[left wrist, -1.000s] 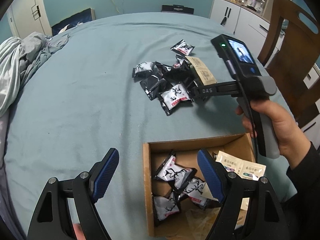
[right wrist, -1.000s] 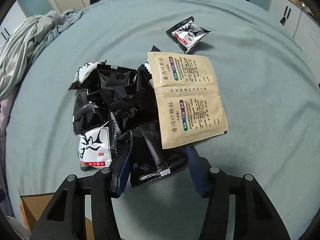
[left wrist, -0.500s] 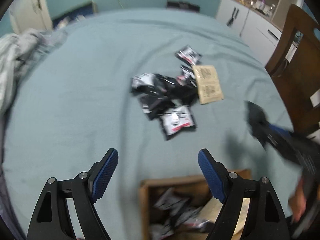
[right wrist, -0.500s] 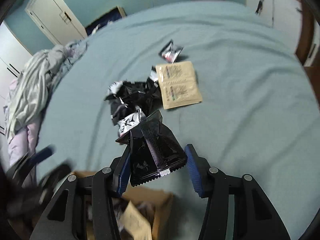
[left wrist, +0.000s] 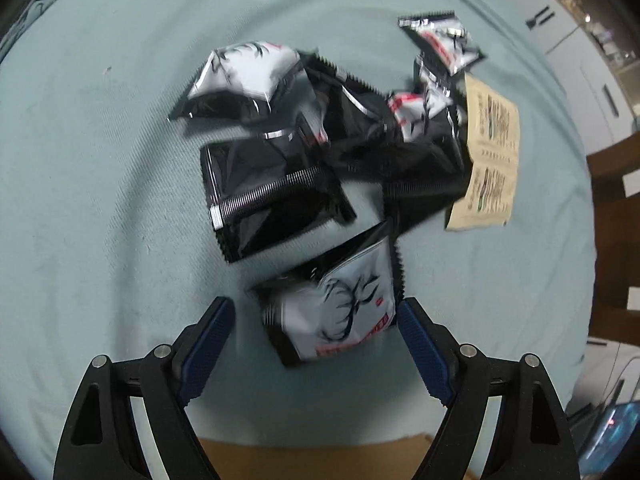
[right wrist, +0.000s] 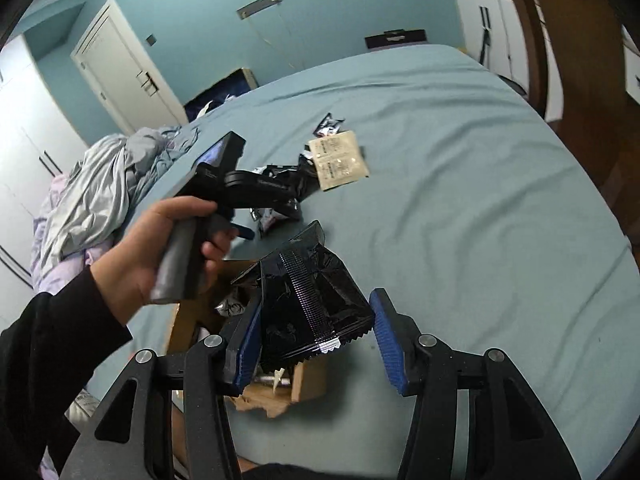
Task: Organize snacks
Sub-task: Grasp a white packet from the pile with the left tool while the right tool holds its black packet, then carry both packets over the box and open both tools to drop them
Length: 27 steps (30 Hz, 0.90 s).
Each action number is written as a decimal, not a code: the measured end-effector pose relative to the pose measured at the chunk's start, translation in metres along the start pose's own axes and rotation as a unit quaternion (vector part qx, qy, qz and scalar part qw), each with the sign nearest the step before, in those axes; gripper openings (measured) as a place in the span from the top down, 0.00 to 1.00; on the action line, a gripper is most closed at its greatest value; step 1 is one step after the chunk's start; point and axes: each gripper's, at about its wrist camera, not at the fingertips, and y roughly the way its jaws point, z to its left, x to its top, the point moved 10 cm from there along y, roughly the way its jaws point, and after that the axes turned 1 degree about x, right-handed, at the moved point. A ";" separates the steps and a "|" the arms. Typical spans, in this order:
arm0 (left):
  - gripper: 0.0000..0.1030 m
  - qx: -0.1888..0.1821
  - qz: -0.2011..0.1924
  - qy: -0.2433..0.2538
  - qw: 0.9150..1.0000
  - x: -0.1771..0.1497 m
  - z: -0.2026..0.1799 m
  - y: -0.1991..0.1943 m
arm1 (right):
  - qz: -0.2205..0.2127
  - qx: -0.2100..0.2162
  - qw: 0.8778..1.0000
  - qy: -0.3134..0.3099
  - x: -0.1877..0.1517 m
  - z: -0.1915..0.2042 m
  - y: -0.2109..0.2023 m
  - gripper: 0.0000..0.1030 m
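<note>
box (right wrist: 308, 380): a few packets inside, partly hidden | right gripper (right wrist: 316, 340): spread wide over box, black snack packet (right wrist: 308, 304) loose between pads, seemingly mid-drop | left gripper (left wrist: 312, 336): released, straddling deer-print packet (left wrist: 340, 312) on bedspread (left wrist: 100, 160) | pile (left wrist: 340, 128) plus tan sachet (left wrist: 488, 160) left; roughly half done, by my guess
</note>
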 end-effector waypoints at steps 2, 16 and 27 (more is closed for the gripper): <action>0.41 0.017 -0.013 0.028 0.999 -0.002 -0.001 -0.003 | 0.017 -0.014 1.000 -0.005 -0.002 -0.003 0.014 0.51; 0.64 0.053 -0.128 0.145 0.980 -0.068 0.010 -0.115 | 0.060 -0.028 0.997 -0.045 -0.001 0.016 0.040 0.51; 0.60 0.062 -0.192 0.285 0.937 -0.175 -0.006 -0.152 | 0.049 -0.037 0.996 -0.064 -0.011 0.022 0.031 0.51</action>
